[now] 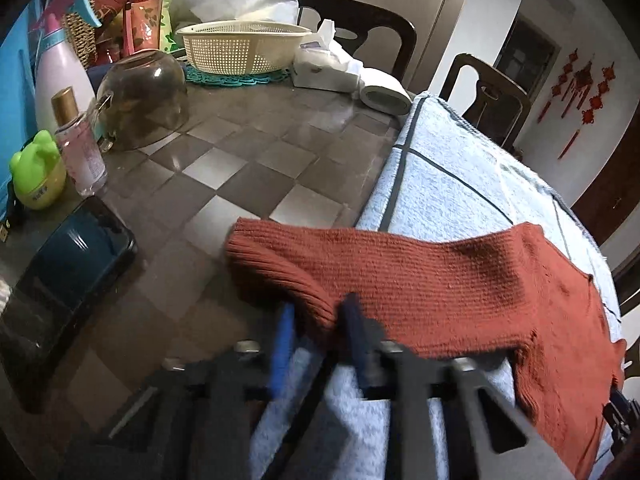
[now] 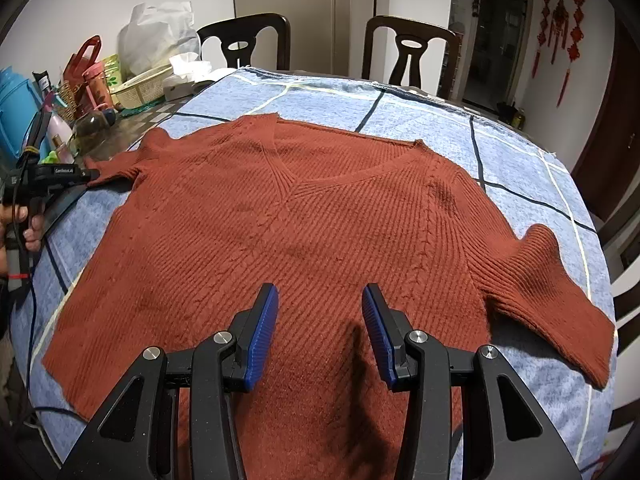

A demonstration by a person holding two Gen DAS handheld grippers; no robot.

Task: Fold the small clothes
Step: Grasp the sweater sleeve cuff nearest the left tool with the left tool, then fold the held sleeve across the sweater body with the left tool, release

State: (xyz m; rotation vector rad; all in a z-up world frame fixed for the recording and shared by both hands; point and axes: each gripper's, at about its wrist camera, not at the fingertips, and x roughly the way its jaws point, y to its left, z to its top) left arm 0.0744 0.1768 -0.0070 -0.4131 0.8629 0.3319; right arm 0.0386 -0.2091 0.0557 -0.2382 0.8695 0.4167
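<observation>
While the rust-red sweater point(image 2: 288, 232) lies flat, front up, on the pale blue checked cloth point(image 2: 512, 160), its near hem is cut off behind the right gripper point(image 2: 320, 320), whose blue-padded jaws stand wide apart above the lower body of the knit with nothing between them. Whether those pads touch the fabric cannot be told.

At the sweater's far-left sleeve cuff point(image 1: 280, 264), the left gripper point(image 1: 316, 320) is blurred by motion in its own view; its two blue fingers sit close on either side of the ribbed cuff edge, and the knit runs between them, so it looks clamped on the cuff, though the smear leaves the actual contact uncertain. From the right wrist view, that gripper point(image 2: 90, 176) meets the sleeve tip, its fingertips hidden by the fabric.

Left of the sweater, on the bare checkered tabletop point(image 1: 248, 152), stand an upturned glass bowl point(image 1: 144, 100), a cream basket point(image 1: 240, 48), a tissue pack point(image 1: 324, 68) and a dark phone point(image 1: 76, 252). Items at the far left edge are distorted and partly cropped.
</observation>
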